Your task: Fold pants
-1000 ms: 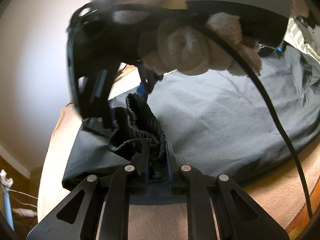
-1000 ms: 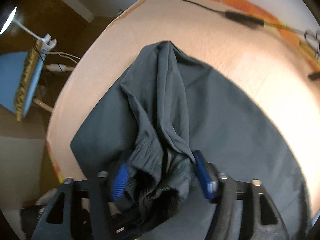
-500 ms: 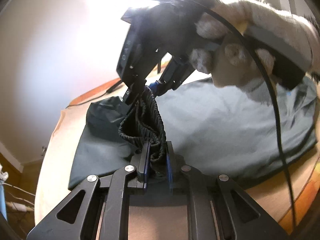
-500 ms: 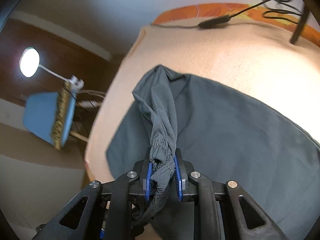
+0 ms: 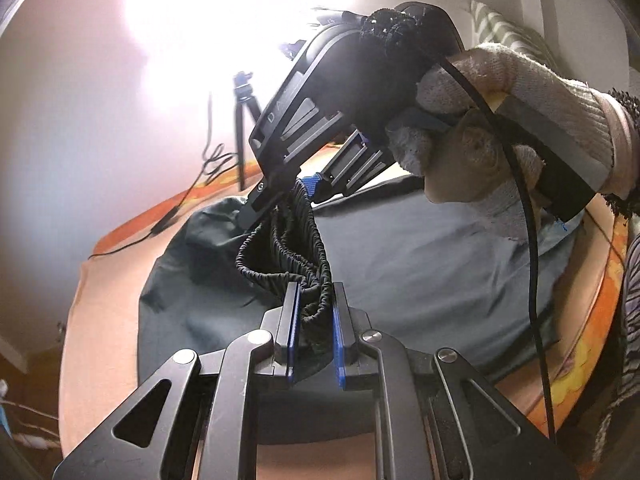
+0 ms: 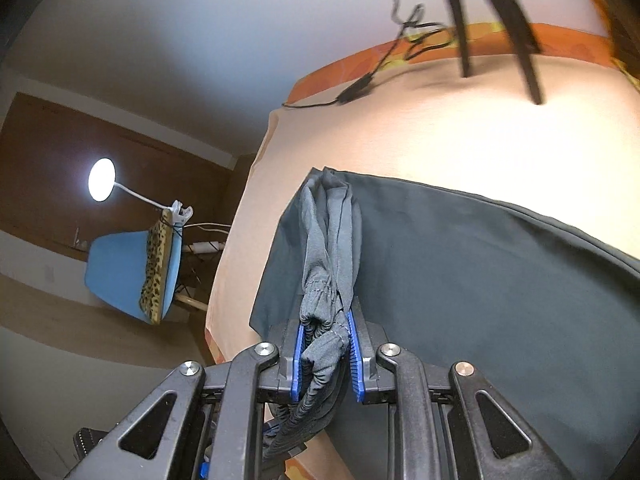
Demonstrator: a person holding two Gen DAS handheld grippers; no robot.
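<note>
Lit desk lamp point(image 6: 102, 179), blue chair point(image 6: 120, 266), tripod point(image 5: 244, 120)

- A room in a home, most likely a bedroom: the work surface is a wide soft bed under a peach-coloured sheet point(image 6: 460, 136) with an orange patterned border point(image 6: 400, 52).
- A blue shell chair point(image 6: 120, 268) draped with a leopard-print cloth point(image 6: 154, 268) stands beside it, with a white clip-on lamp point(image 6: 102, 179) lit above.
- Plain pale walls and a black camera tripod point(image 5: 244, 120) against the wall.
</note>
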